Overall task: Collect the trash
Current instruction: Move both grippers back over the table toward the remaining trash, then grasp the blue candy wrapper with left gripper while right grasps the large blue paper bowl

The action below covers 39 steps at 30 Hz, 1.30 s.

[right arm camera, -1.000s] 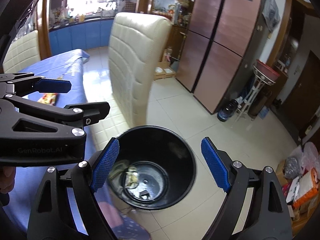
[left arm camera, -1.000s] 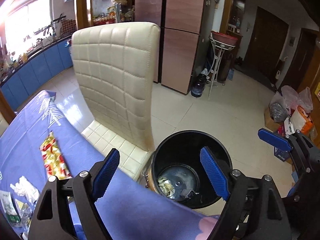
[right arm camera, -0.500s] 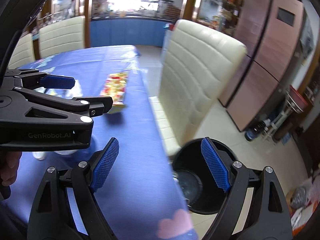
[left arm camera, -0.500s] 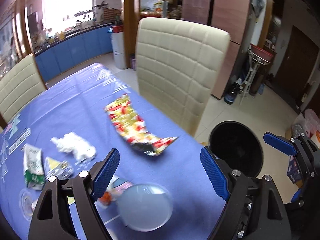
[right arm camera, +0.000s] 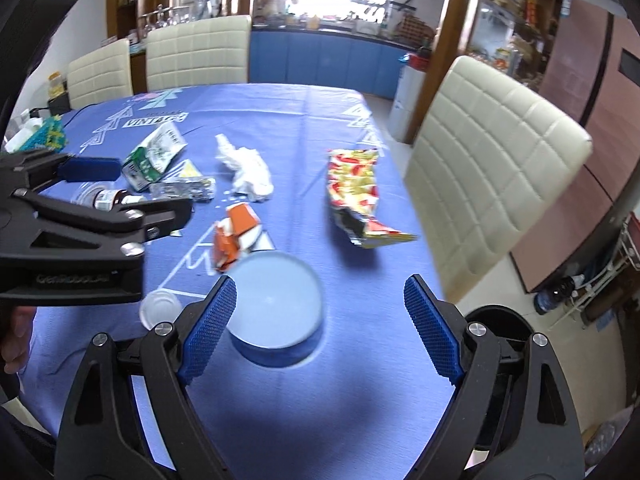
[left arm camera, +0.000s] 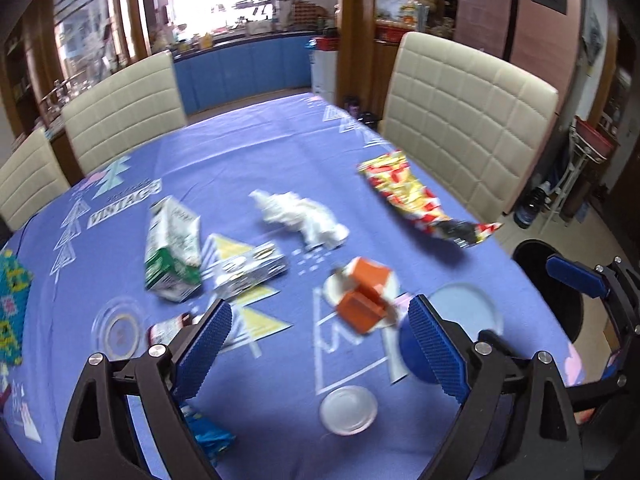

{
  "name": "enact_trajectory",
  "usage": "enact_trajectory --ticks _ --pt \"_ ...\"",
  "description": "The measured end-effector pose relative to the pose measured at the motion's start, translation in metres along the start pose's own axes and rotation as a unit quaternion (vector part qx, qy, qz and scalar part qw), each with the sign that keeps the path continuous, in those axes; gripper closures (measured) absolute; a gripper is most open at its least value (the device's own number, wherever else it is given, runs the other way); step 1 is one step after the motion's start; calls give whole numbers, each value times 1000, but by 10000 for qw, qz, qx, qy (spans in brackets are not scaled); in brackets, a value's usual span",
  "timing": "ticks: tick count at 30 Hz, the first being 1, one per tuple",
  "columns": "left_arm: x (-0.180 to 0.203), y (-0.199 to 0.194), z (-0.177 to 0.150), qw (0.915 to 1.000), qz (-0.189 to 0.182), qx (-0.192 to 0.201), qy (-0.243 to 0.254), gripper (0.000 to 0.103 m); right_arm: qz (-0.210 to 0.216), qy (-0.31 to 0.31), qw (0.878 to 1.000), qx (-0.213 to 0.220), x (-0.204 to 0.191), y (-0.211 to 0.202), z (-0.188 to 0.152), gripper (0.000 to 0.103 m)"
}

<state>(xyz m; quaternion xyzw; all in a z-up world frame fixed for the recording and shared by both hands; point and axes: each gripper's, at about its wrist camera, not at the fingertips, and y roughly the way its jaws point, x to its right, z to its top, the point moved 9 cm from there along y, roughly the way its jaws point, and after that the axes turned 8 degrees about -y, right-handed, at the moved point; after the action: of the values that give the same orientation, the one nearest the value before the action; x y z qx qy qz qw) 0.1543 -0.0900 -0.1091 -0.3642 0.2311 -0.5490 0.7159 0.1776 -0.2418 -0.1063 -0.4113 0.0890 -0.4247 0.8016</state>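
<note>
Trash lies on the blue tablecloth (left arm camera: 248, 152): a red-yellow snack bag (left arm camera: 416, 200) near the right edge, white crumpled tissue (left arm camera: 304, 216), an orange crushed carton (left arm camera: 362, 296), a green-white carton (left arm camera: 172, 248), a silver wrapper (left arm camera: 250, 268) and a white lid (left arm camera: 348, 404). My left gripper (left arm camera: 320, 340) hovers over the table's near part, its jaws opening with nothing between them. My right gripper (right arm camera: 322, 320) hangs above a round blue tin (right arm camera: 276, 320), jaws also opening and empty. The black trash bin (right arm camera: 504, 316) stands on the floor at the right, partly hidden.
Cream padded chairs (left arm camera: 468, 120) stand on the right and far sides of the table. A small bottle (right arm camera: 110, 198) and a blue wrapper (left arm camera: 208, 436) lie near the left gripper (right arm camera: 156, 190). Tiled floor, a metal stand and a water bottle (right arm camera: 556, 296) are at the right.
Both views have swung left from the black bin and the chair to the table top, so the scattered trash now fills them. Both grippers stay empty.
</note>
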Motion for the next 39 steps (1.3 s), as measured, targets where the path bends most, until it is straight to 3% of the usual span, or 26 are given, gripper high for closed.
enact_trajectory --ticks 11,17,22,24,26,27,28,29,39 --pt "-87 0 -54 9929 901 -146 -760 15 422 -97 9989 -152 -33 28 1 12" --pt "-106 10 -84 9882 1087 -403 -997 15 395 -94 9987 -315 -39 41 -9 12" --pt "-111 15 -93 9872 1087 -370 -1107 15 367 -79 9981 -484 -37 50 -20 12" --pt "-110 18 -94 9879 1021 -370 -1107 23 394 -16 9978 -528 -35 54 -22 13" --pt "-108 23 -96 9882 997 -474 -1061 46 417 9 9977 -526 -35 55 -23 26" --pt "-107 24 -97 9886 974 -476 -1046 48 457 11 9976 -516 -36 56 -22 26" --pt "-105 23 -95 9893 980 -434 -992 59 485 6 9976 -493 -37 55 -21 26" --pt "-103 24 -94 9901 930 -446 -950 63 505 -5 9976 -469 -38 55 -21 26" --pt "-56 14 -62 9983 506 -94 -267 70 496 -78 9985 -233 -38 40 -11 27"
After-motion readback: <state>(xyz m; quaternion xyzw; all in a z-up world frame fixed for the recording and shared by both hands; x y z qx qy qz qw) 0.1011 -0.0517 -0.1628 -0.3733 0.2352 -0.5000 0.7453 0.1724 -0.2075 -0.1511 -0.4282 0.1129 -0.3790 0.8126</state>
